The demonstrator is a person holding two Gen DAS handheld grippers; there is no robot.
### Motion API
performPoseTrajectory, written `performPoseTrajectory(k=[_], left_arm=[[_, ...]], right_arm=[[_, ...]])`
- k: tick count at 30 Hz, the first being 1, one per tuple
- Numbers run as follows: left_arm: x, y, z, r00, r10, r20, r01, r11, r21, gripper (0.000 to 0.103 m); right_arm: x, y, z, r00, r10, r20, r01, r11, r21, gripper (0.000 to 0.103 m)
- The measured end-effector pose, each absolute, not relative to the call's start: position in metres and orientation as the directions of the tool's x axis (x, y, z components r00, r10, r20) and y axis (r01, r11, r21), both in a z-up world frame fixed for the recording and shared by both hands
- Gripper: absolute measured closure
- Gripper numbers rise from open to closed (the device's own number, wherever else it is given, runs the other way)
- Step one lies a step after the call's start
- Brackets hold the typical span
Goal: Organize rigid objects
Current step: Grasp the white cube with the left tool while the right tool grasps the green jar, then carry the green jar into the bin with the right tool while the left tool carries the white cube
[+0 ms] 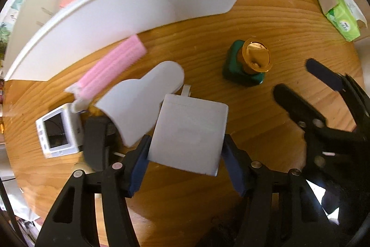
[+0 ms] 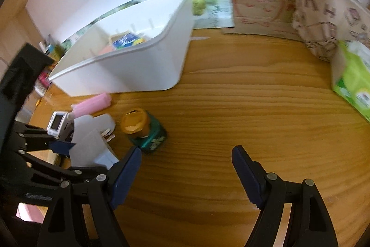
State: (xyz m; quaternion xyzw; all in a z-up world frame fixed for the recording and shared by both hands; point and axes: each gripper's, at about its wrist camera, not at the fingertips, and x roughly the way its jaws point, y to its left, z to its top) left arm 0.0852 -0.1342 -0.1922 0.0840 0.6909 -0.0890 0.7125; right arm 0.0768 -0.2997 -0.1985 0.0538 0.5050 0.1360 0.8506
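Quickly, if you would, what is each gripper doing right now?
Left gripper: closed on the white charger block.
Right gripper: open, holding nothing.

Your white charger block (image 1: 188, 134) sits clamped between blue pads, prongs toward the white bin (image 1: 143, 6). On the surface beside it lie a white bottle (image 1: 141, 101), pink tube (image 1: 108, 68), small display (image 1: 56, 131) and upright gold-capped green bottle (image 1: 247, 63).

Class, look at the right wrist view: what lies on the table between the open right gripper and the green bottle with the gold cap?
Nothing: only bare wooden table separates the right gripper from the green bottle, as the right wrist view shows.
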Motion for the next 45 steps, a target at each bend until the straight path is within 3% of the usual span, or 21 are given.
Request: performPoseTrajectory(k=[20, 22, 27, 45], left_arm=[[0.052, -0.076, -0.122, 0.275, 0.005, -0.962, 0.165, 0.985, 0.052, 0.042], [0.052, -0.067, -0.123, 0.290, 0.013, -0.957, 0.154, 0.986, 0.060, 0.042], [0.053, -0.067, -0.124, 0.320, 0.018, -0.947, 0.135, 0.989, 0.065, 0.042], [0.064, -0.047, -0.086, 0.450, 0.004, -0.893, 0.180, 0.979, 0.095, 0.042]], right_arm=[[0.096, -0.235, -0.217, 0.375, 0.329, -0.867, -0.328, 0.922, 0.208, 0.023], [0.099, -0.232, -0.217, 0.384, 0.312, -0.869, -0.324, 0.927, 0.189, 0.028], [0.107, -0.231, -0.215, 0.402, 0.269, -0.875, -0.298, 0.942, 0.153, 0.055], [0.098, -0.203, -0.169, 0.439, 0.272, -0.856, -0.293, 0.944, 0.149, 0.056]])
